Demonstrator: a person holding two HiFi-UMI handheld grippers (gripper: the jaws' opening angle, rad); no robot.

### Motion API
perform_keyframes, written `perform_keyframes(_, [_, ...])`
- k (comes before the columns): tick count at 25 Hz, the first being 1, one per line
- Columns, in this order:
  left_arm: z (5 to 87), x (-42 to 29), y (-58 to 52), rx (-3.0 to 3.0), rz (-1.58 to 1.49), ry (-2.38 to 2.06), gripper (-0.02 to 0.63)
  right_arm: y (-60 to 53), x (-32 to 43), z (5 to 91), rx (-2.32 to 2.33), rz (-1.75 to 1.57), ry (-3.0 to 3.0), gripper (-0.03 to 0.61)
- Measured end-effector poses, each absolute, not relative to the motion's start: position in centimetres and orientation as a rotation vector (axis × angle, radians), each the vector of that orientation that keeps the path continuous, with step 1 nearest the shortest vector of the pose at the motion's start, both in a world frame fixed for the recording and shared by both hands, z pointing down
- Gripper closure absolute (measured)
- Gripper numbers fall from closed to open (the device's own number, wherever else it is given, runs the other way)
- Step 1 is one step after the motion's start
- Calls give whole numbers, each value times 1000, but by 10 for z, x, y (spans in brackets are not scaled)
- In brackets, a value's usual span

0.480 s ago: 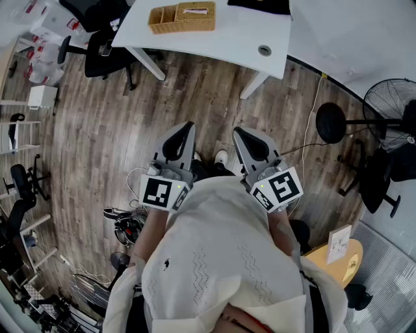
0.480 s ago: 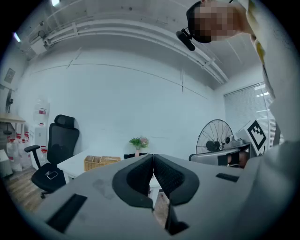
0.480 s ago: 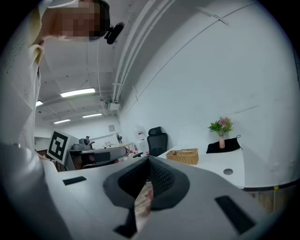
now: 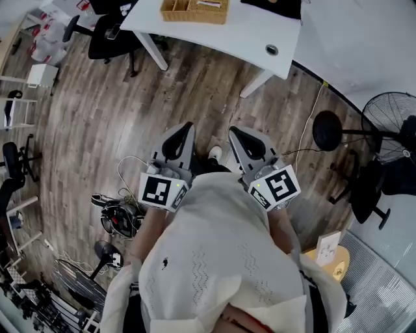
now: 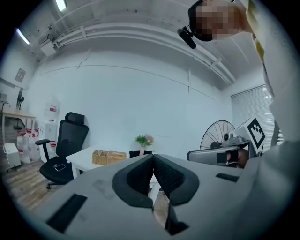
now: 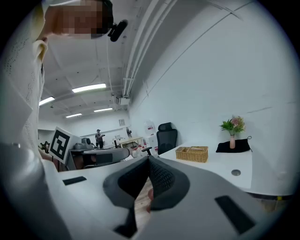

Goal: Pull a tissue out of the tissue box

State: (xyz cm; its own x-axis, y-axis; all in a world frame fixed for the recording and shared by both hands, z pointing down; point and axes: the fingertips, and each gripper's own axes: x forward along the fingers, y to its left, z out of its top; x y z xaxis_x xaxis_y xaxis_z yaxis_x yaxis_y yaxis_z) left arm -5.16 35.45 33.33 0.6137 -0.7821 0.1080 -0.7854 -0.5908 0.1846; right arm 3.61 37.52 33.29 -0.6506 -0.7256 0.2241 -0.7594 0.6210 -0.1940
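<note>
A woven wicker tissue box stands on a white table at the top edge of the head view, far ahead of both grippers. It also shows small in the left gripper view as the wicker box and in the right gripper view as the wicker box. My left gripper and right gripper are held side by side over the wooden floor, close to my body. Both point roughly level toward the table. The left gripper has its pads pressed together with nothing between them. So does the right gripper.
A black office chair stands at the table's left end. A standing fan and a round black base are on the right. Cables and gear lie on the floor to the left. A small vase with a plant sits on the table.
The table, chair and floor have slid slightly toward the top of the head view. Both grippers keep the same stance and stay shut.
</note>
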Motion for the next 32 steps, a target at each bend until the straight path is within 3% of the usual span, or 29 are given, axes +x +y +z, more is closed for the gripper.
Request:
perform_keyframes(26, [322,-44,321,2664,-44,-1362,598,349,41,335,1216,360,-2728,577])
perform_keyframes(28, [321,-43,321,2670,-50,-1378,531,348,43,337,1203,375,-2735,577])
perform_keyframes(32, [323,-44,321,2666,-33,-1405,504,347,45,342,1188,402,-2742,577])
